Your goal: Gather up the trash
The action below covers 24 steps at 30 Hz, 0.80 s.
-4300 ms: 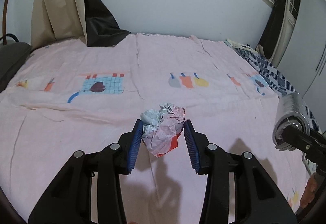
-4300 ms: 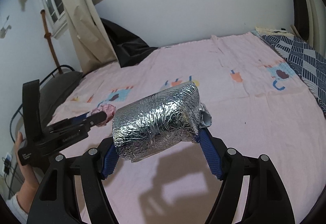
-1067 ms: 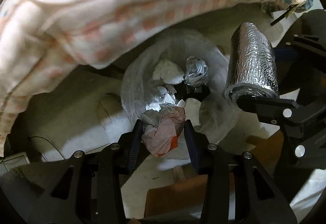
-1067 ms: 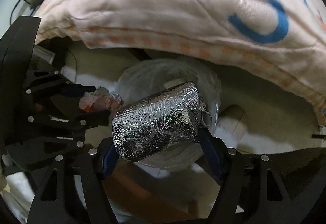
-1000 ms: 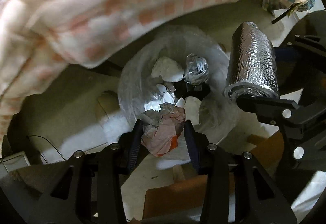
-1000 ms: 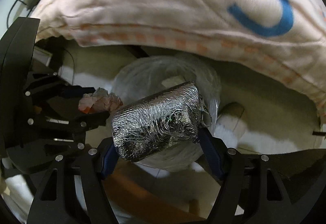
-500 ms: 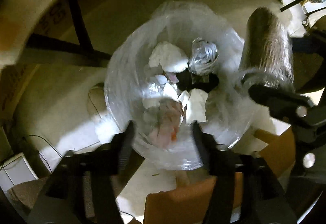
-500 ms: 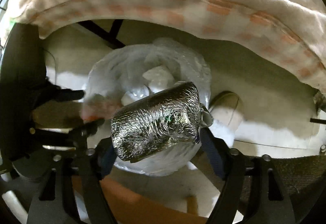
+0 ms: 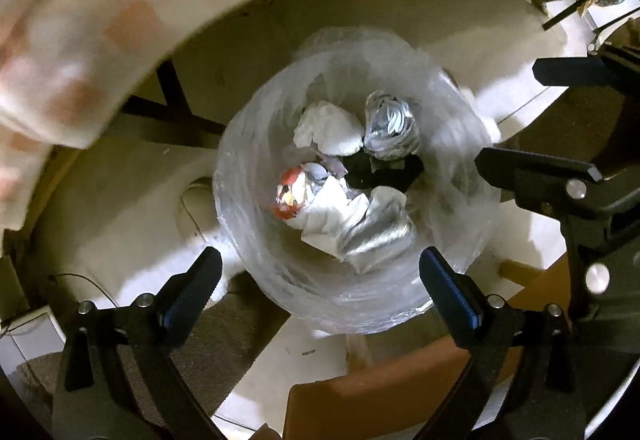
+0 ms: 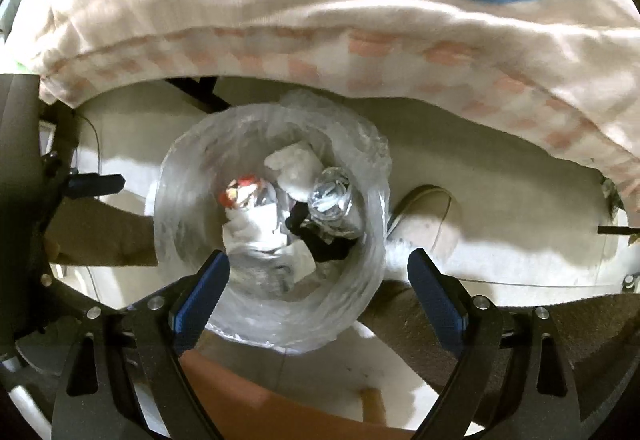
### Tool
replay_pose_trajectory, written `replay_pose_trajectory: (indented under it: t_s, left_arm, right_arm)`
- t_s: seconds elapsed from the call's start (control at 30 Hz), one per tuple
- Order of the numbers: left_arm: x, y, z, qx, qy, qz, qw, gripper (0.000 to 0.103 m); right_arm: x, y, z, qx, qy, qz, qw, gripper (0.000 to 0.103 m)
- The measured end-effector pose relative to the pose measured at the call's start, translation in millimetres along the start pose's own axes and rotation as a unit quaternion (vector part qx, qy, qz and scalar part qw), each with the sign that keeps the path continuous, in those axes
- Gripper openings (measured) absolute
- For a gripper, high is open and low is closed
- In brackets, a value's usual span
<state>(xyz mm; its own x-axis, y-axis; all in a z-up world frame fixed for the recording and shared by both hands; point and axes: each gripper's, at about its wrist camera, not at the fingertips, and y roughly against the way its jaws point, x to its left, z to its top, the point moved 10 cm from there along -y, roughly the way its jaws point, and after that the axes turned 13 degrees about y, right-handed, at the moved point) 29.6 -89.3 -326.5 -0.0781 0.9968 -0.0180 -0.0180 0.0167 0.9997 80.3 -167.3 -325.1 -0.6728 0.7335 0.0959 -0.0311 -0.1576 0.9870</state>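
A bin lined with a clear plastic bag (image 9: 248,240) (image 10: 176,200) stands on the floor below both grippers. Inside lie the crumpled pink and red paper (image 9: 290,192) (image 10: 240,192), the foil roll (image 9: 376,236), a foil ball (image 9: 390,126) (image 10: 330,196) and white paper wads (image 9: 328,126). My left gripper (image 9: 320,276) is open and empty above the bin's near rim. My right gripper (image 10: 318,278) is open and empty above the bin; its fingers (image 9: 560,72) show at the right of the left wrist view.
The pink patterned bedsheet (image 9: 100,0) (image 10: 280,0) overhangs above the bin. Dark bed-frame bars (image 9: 172,112) run beside it. An orange-brown board (image 9: 400,392) (image 10: 280,412) lies near the bottom edge. The floor (image 10: 500,240) around the bin is pale.
Both grippers opened. The crumpled paper and the foil roll dropped into the bin. Both cameras moved in over the bin.
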Motion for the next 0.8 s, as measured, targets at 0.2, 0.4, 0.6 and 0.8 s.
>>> replay_pose_trajectory:
  t_s: [0.2,0.4,0.6,0.8]
  left_arm:
    - [5.6,21.5,0.9,-0.029,0.009,-0.002,0.9995,0.097]
    - [6.3,53.2,3.2,-0.076,0.010,-0.004,0.9971,0.097]
    - [4.1,87.5,4.4,-0.123,0.004,-0.005,0.9924,0.097]
    - [7.8,130.4,12.4,-0.183,-0.006,-0.006,0.9831,0.097]
  right_arm:
    - [-1.5,25.3,4.8,-0.035,0.007,-0.018,0.999,0.086]
    - [4.4,59.3,13.5,-0.083,0.029,-0.050,0.995,0.086]
    - [7.5,99.5,21.7,-0.138,0.047,-0.079,0.986,0.087]
    - [3.8,136.9,31.7,-0.188,0.055,-0.096,0.976,0.088]
